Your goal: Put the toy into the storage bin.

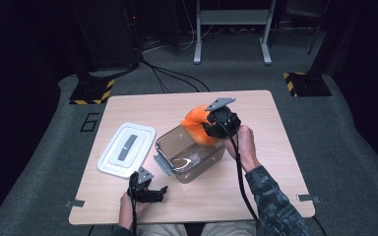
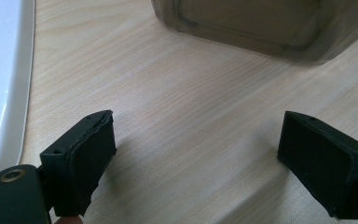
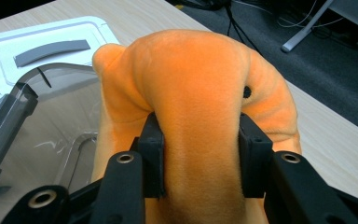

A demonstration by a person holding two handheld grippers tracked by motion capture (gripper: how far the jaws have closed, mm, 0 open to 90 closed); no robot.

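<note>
The right tongs [image 3: 200,154] pinch an orange plush toy [image 3: 191,93], its soft body bulging out above and to both sides of the pads. In the high view the orange plush toy [image 1: 197,125] hangs over the far right rim of the clear bin [image 1: 189,155], partly above the bin's open mouth and partly outside it. The bin stands open near the middle of the tabletop [image 1: 270,147], with bare wood on its right out to the table edge. Its white lid [image 1: 126,149] lies flat just left of the bin, apart from it. The left tongs [image 2: 196,154] are spread wide with nothing between them, low over bare wood near the bin's front left corner, close to the tabletop's near edge.
</note>
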